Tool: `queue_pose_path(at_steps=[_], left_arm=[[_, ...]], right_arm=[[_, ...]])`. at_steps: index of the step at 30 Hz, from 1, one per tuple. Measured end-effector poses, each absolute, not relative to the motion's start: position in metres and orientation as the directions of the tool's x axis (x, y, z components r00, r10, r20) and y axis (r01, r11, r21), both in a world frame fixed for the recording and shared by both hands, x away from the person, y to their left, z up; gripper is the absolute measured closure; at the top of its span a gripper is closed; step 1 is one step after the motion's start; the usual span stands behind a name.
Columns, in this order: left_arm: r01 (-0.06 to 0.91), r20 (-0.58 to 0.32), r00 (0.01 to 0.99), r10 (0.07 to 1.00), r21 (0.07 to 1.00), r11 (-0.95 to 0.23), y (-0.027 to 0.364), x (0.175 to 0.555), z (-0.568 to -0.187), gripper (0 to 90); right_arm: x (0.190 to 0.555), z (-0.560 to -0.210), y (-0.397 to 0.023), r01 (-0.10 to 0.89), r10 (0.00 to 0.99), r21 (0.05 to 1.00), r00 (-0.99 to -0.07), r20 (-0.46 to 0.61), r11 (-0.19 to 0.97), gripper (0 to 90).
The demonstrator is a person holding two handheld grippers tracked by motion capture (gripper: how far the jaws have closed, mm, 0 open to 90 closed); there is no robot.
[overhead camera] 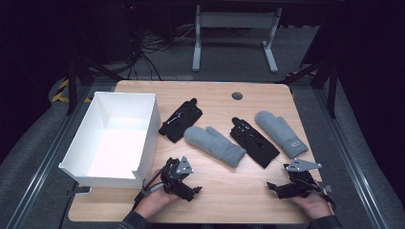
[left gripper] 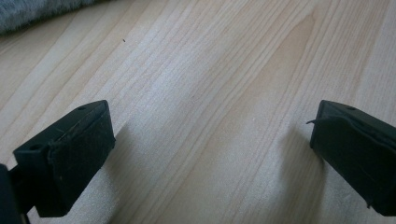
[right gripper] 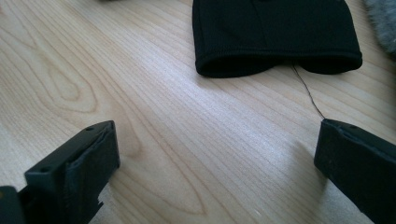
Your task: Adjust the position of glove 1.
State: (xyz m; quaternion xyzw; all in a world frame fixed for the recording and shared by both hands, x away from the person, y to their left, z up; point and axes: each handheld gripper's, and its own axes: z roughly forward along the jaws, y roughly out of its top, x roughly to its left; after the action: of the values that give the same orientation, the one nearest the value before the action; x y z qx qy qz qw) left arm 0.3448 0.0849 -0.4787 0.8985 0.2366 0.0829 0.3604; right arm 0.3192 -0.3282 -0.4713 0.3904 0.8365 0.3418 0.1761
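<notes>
From the high view, a pale wooden bench (overhead camera: 219, 191) carries a white open-topped rectangular box (overhead camera: 114, 138) at its left side, overhanging the left edge. To the right of the box four gloves lie in a row: a black fingered glove (overhead camera: 180, 120), a grey fleecy mitten (overhead camera: 214, 145) just beside it, a second black fingered glove (overhead camera: 254, 141), and a second grey mitten with a small label at its cuff (overhead camera: 282, 133) just beside that one. Near the front edge the left claw (overhead camera: 191, 190) rests low over bare wood in the person's left hand (overhead camera: 154, 198), close to the box's near corner. The right claw (overhead camera: 276, 188), held in the right hand (overhead camera: 313, 202), sits in front of the second black glove.

In the left gripper view, the left claw (left gripper: 210, 140) is spread wide over bare wood, with grey fleece at the top left corner.

In the right gripper view, the right claw (right gripper: 217, 158) is likewise spread wide, empty, with the black glove's cuff (right gripper: 275, 37) ahead and a loose thread trailing from it.
</notes>
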Motion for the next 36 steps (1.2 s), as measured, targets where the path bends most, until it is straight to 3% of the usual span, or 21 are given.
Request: queue_pose_path(at_steps=[7, 14, 17, 25, 28, 36], left_arm=[[0.366, -0.022, 0.874, 0.486, 0.687, -0.627, 0.085, 0.345, -0.479, 0.1], [0.365, -0.022, 0.874, 0.485, 0.688, -0.627, 0.085, 0.345, -0.479, 0.1], [0.366, -0.021, 0.874, 0.486, 0.687, -0.627, 0.085, 0.345, -0.479, 0.1], [0.364, -0.022, 0.876, 0.482, 0.686, -0.630, 0.085, 0.346, -0.479, 0.1], [0.365, -0.023, 0.875, 0.483, 0.687, -0.629, 0.085, 0.346, -0.479, 0.1], [0.365, -0.022, 0.874, 0.485, 0.687, -0.628, 0.085, 0.346, -0.479, 0.2]], right_arm=[[0.320, -0.471, -0.328, 0.532, 0.768, 0.706, -0.640, -0.026, 0.467, 1.1], [0.321, -0.457, -0.327, 0.520, 0.764, 0.715, -0.645, -0.029, 0.466, 18.9], [0.322, -0.450, -0.324, 0.508, 0.752, 0.734, -0.659, -0.006, 0.451, 32.7], [0.331, -0.437, -0.309, 0.469, 0.710, 0.761, -0.704, 0.016, 0.448, 79.9], [0.336, -0.433, -0.301, 0.453, 0.686, 0.763, -0.727, 0.017, 0.461, 89.8], [0.353, -0.423, -0.270, 0.397, 0.636, 0.779, -0.772, -0.003, 0.486, 90.0]])
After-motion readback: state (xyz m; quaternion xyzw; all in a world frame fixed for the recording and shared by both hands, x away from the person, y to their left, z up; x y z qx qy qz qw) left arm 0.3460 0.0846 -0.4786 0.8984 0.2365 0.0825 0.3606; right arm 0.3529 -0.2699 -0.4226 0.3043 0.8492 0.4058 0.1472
